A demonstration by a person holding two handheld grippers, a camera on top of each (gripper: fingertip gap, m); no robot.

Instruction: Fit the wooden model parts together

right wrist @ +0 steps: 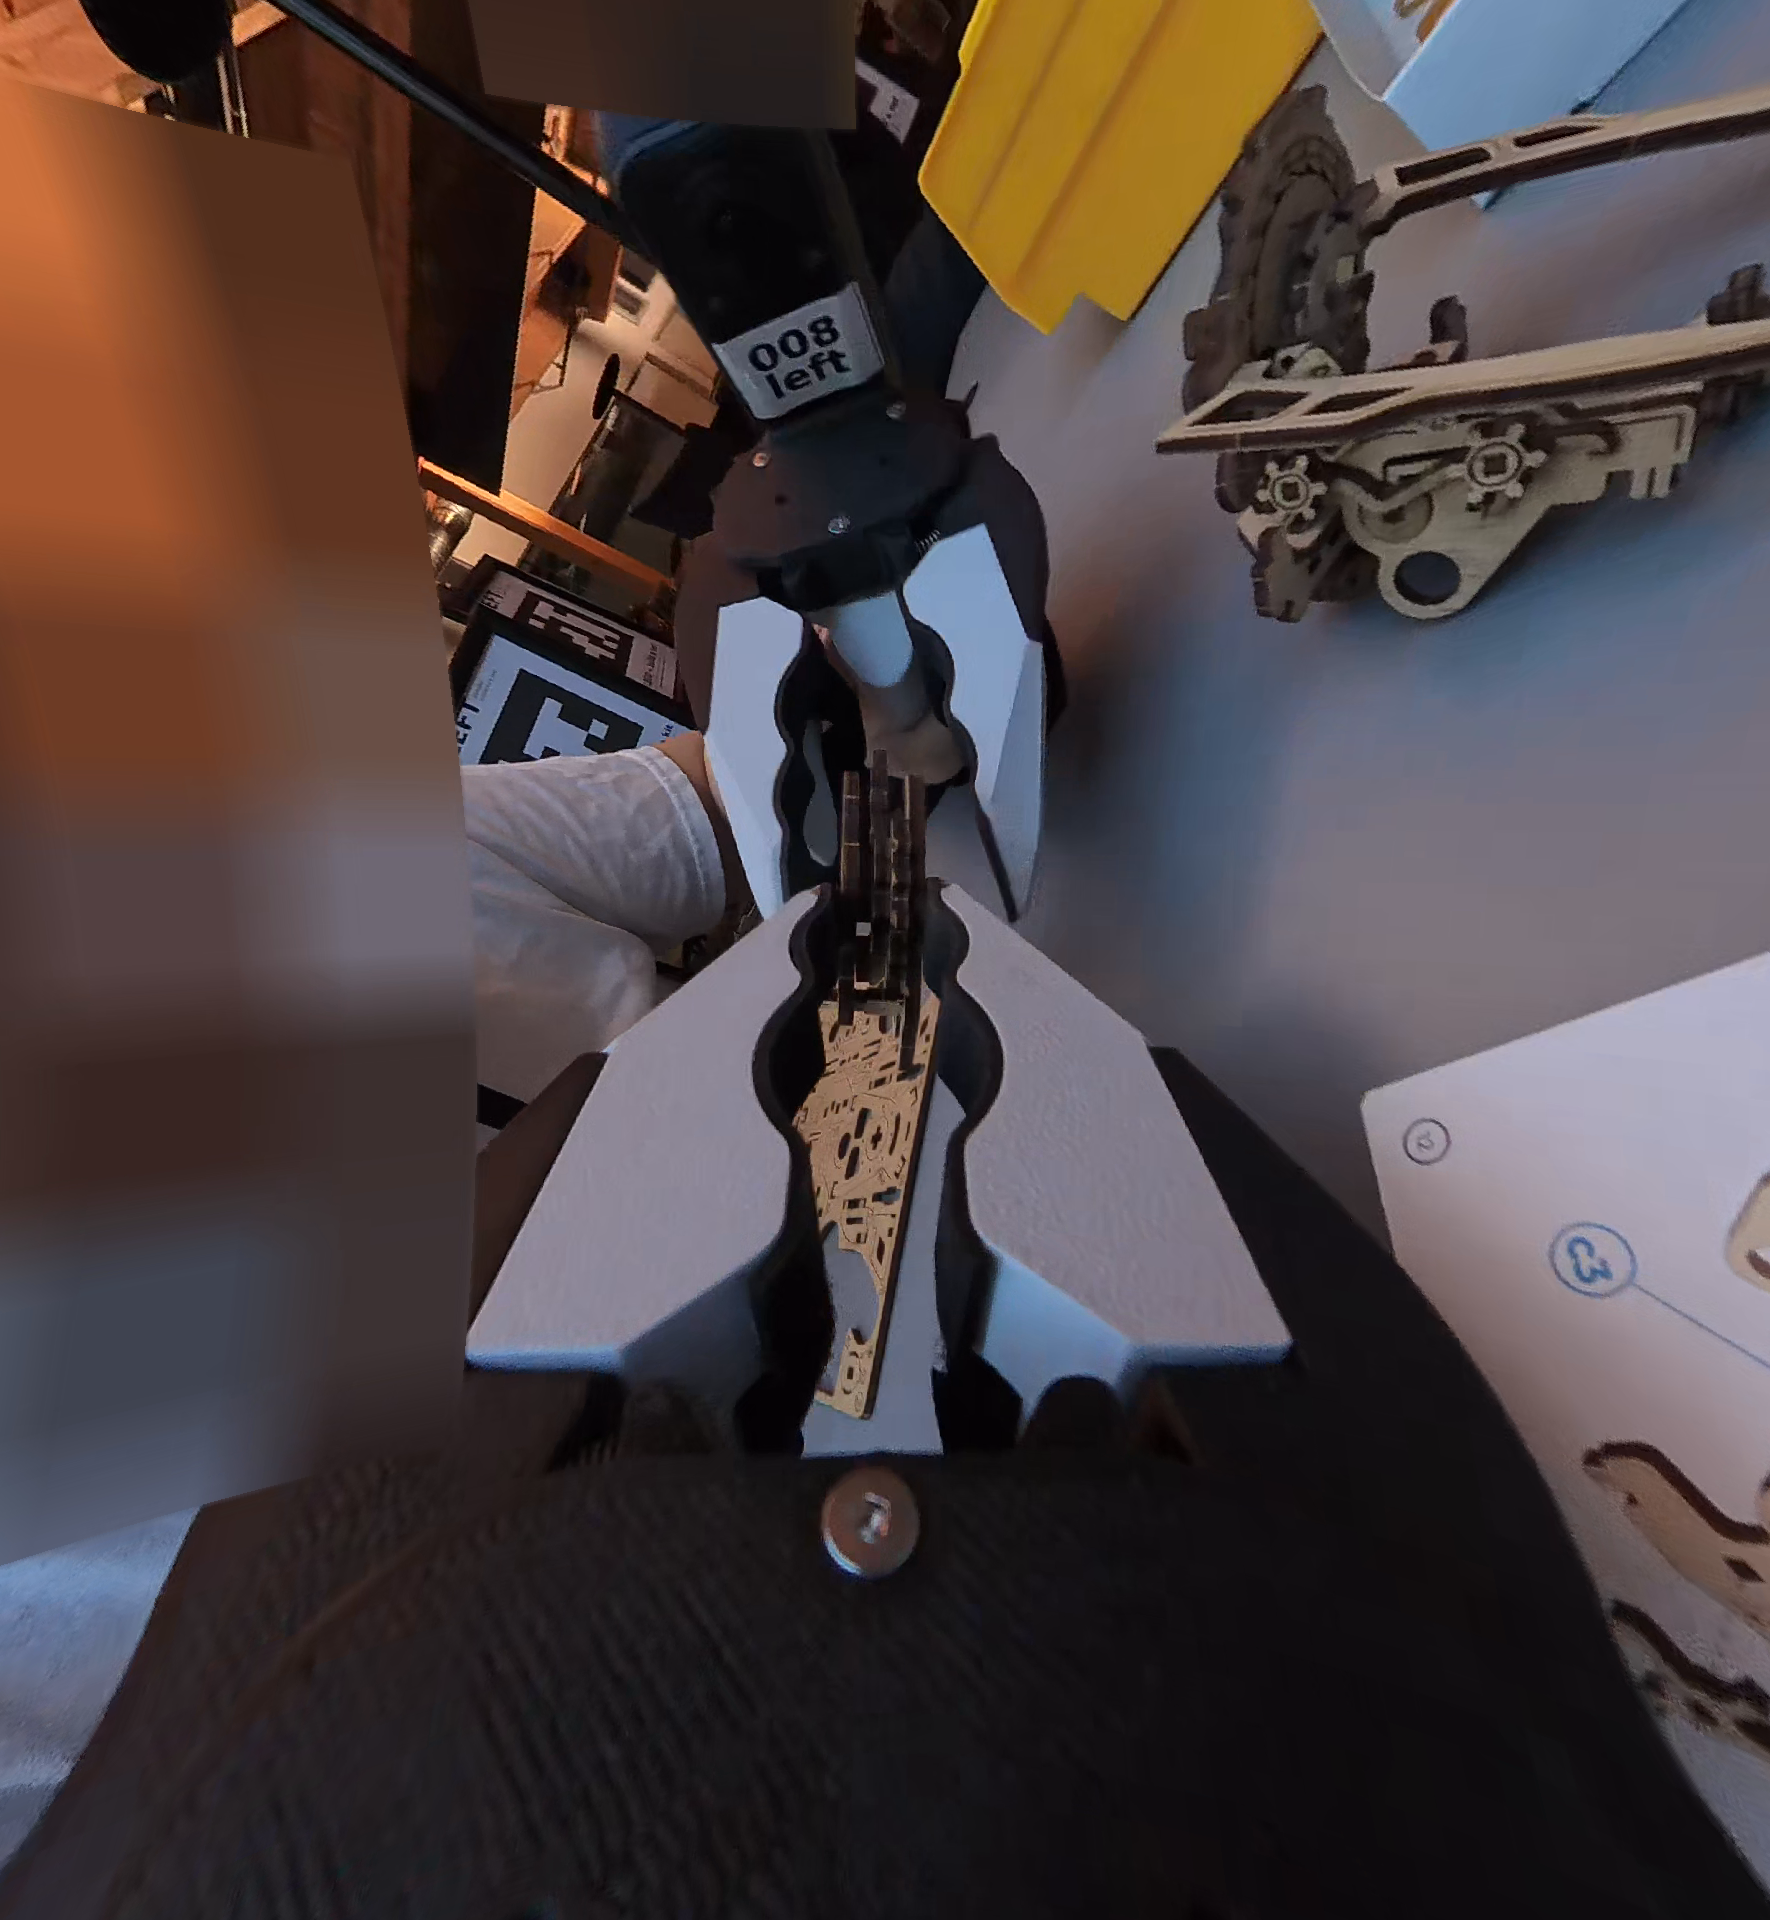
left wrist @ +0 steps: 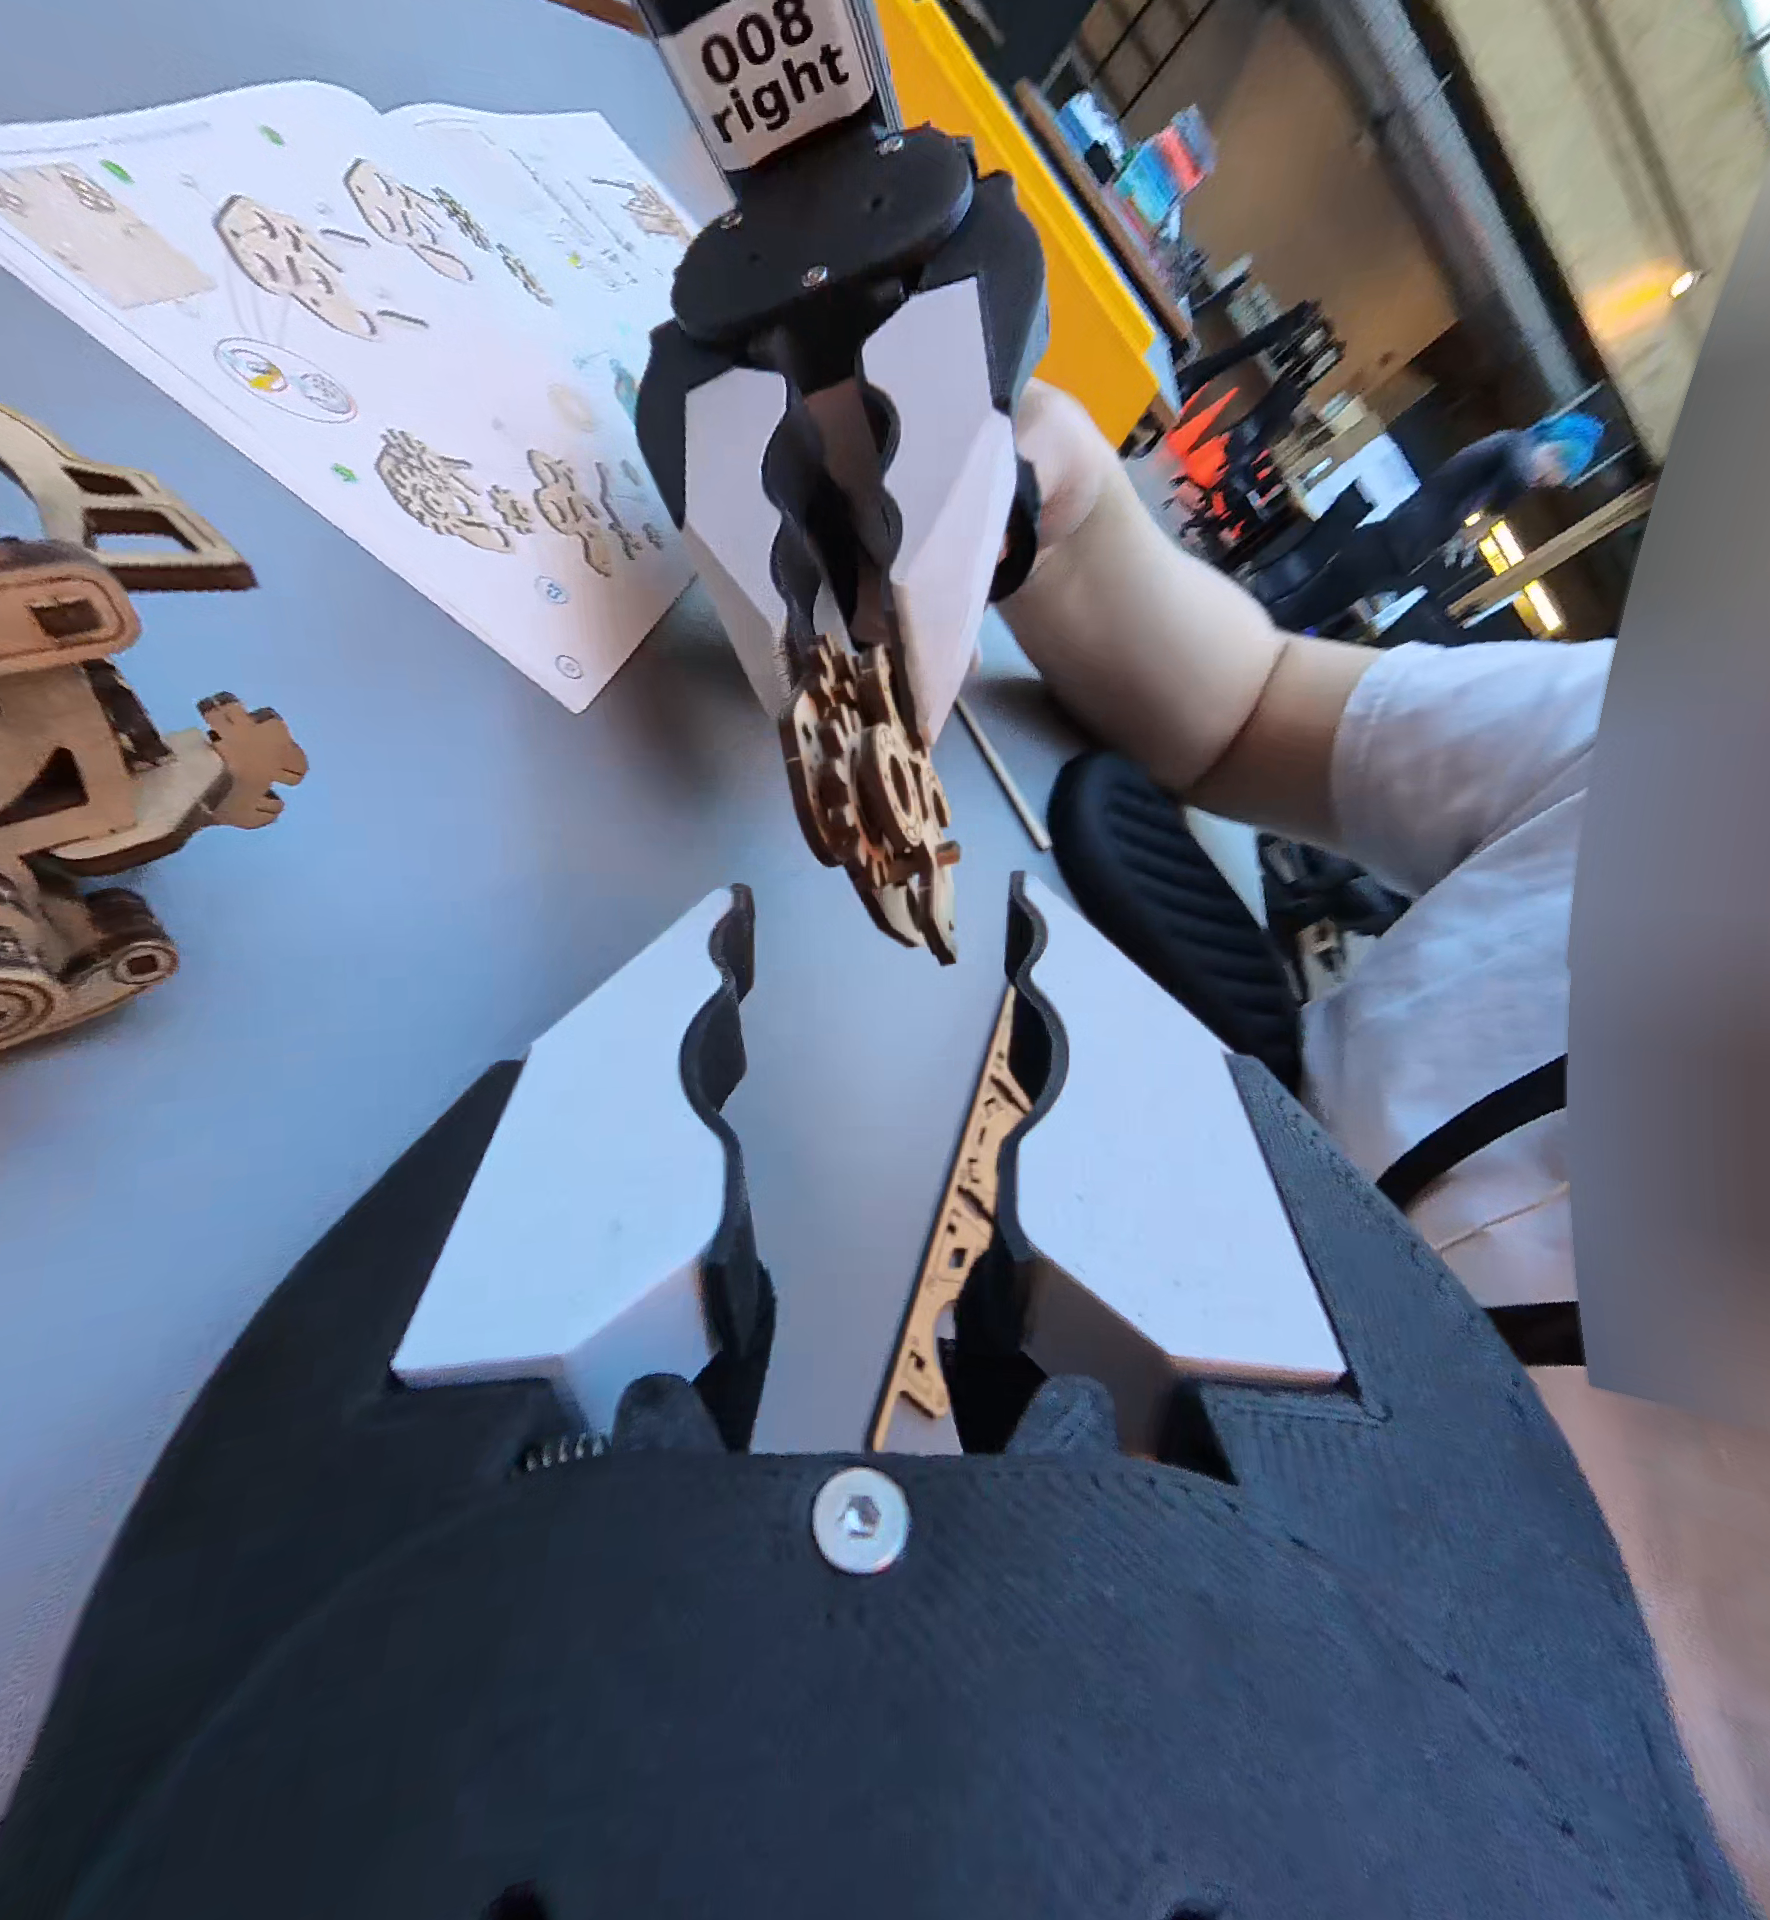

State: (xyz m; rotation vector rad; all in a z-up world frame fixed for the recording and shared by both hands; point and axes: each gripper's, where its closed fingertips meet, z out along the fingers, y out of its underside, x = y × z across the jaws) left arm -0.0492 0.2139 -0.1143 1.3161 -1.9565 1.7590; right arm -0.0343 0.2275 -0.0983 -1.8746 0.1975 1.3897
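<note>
Hanging from the right gripper [left wrist: 839,634], a small gear assembly [left wrist: 876,800] of layered wooden cogs points down toward the open mouth of the left gripper [left wrist: 876,935]. The right jaws are clamped on its upper edge; in the right wrist view the same assembly [right wrist: 876,883] shows edge-on at the tips of that gripper [right wrist: 876,914]. The left jaws stand apart with nothing between them, and the assembly's lower end sits just short of their tips. Beneath both grippers a flat laser-cut sheet [right wrist: 865,1174] lies on the grey worktop [left wrist: 424,883], seen through the gap of each pair of jaws (only a strip of it shows in either view). A half-built wooden model [left wrist: 19,748] stands on the worktop well to one side, and an open instruction booklet [left wrist: 341,343] lies beyond it. A yellow bin [right wrist: 1089,156] sits at the worktop's far edge. A person's forearm [left wrist: 1151,623] in a white sleeve reaches in behind the right gripper.
</note>
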